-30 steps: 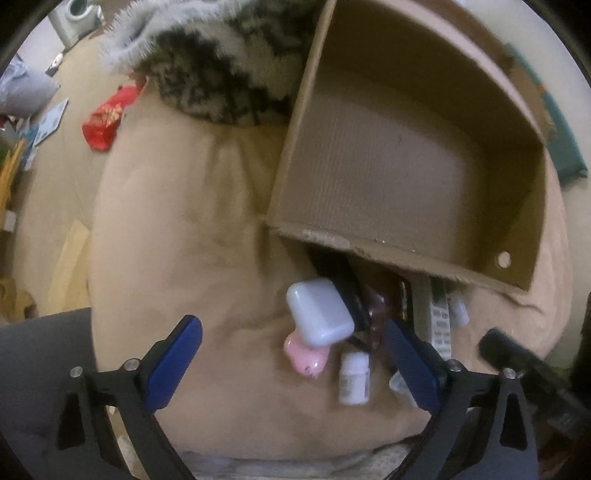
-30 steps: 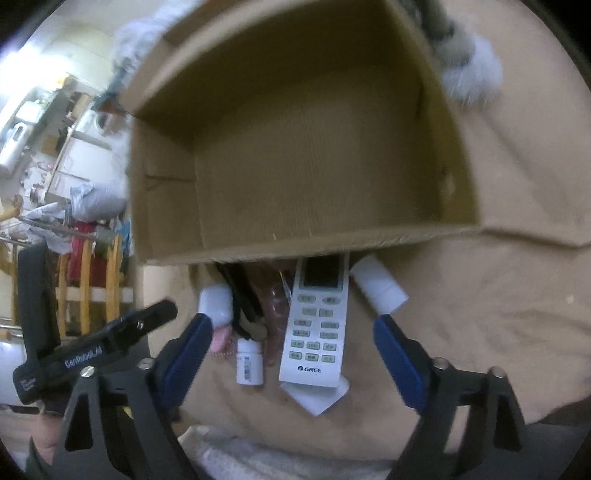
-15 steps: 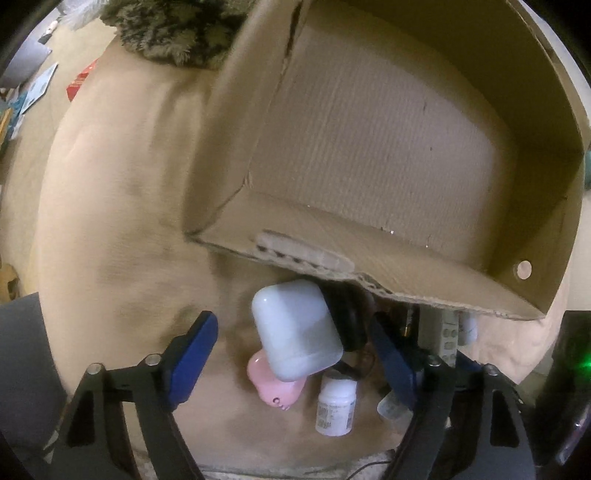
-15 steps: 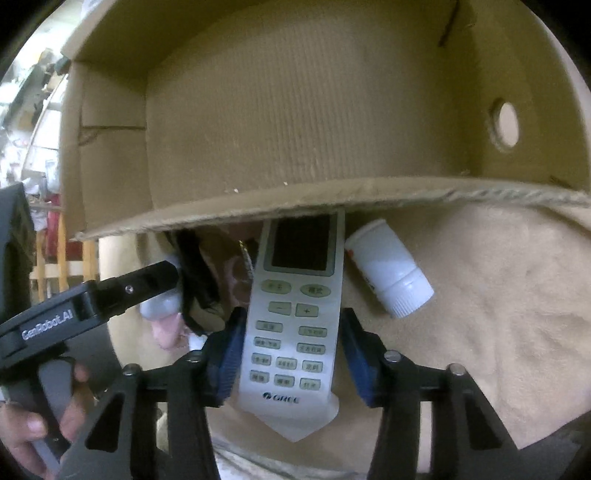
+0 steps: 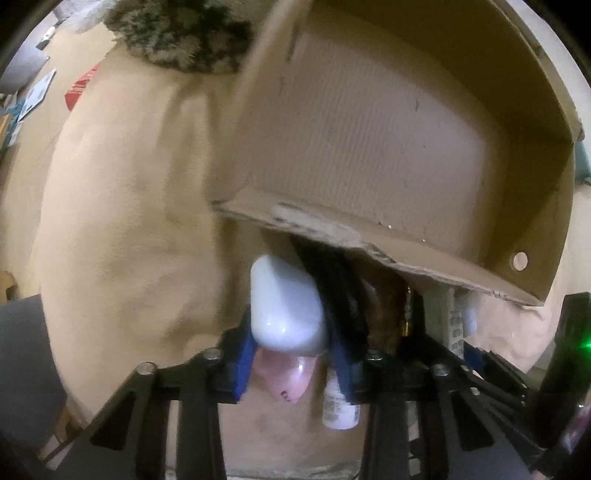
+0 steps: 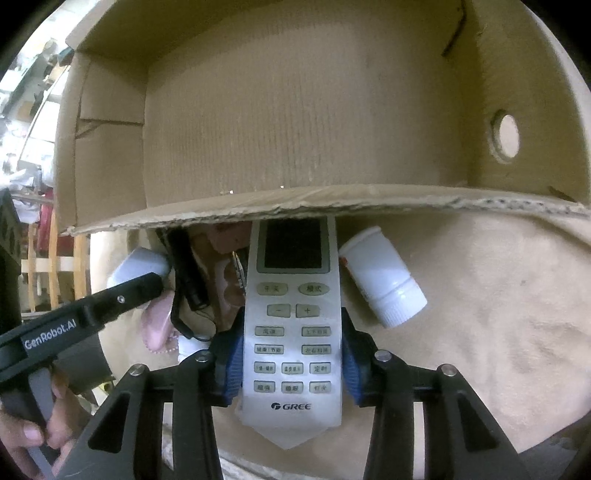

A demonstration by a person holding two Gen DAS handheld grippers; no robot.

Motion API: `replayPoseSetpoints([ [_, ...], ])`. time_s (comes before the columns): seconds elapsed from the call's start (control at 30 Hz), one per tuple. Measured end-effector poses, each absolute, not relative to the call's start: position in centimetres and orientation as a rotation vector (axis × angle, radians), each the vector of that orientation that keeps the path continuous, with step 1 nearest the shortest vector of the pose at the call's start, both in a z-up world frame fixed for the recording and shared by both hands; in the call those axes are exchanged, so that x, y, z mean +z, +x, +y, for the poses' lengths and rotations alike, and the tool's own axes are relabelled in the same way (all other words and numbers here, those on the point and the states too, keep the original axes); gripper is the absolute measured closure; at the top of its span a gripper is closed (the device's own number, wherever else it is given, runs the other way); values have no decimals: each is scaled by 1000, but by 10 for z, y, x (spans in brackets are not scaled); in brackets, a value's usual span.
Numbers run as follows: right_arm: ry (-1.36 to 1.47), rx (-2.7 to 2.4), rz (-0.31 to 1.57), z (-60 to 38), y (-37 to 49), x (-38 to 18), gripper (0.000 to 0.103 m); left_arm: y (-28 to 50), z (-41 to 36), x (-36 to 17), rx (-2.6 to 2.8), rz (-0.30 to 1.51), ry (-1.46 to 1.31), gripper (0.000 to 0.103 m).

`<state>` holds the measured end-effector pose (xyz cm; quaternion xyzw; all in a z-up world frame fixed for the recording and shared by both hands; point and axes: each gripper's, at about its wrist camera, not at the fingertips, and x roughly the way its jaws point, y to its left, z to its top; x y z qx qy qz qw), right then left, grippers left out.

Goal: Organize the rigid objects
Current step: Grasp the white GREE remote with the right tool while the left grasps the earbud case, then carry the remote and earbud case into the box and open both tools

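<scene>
An empty cardboard box (image 5: pixel 388 140) lies on a tan cushion (image 5: pixel 122 206), its near wall (image 6: pixel 295 206) over a pile of small objects. My left gripper (image 5: pixel 291 354) is shut on a white rounded case (image 5: pixel 284 310), with a pink item (image 5: pixel 286 373) under it. My right gripper (image 6: pixel 291 358) is shut on a white GREE remote (image 6: pixel 293 314). A white pill bottle (image 6: pixel 380 277) lies right of the remote. A smaller white bottle (image 5: pixel 338 406) and a black strap (image 5: pixel 332 291) lie beside the case.
A dark fluffy cushion (image 5: pixel 177 33) sits behind the box on the left. Red packaging (image 5: pixel 79 88) and papers lie on the floor far left. The left gripper's handle and the hand holding it (image 6: pixel 55 347) show in the right wrist view.
Both grippers moved forward into the pile and closed: the left onto the white case, the right onto the remote. The box's near wall now looms closer.
</scene>
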<state>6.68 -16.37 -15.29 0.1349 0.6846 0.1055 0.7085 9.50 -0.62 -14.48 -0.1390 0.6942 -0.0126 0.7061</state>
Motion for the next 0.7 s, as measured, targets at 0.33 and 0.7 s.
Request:
replayPoseSetpoints([
  [0.33, 343, 286, 1462, -167, 43, -131, 58, 60, 18, -124, -61, 1498, -311, 85],
  [0.7, 365, 359, 1380, -172, 15, -86, 58, 29, 2, -68, -77, 1371, -213, 85],
])
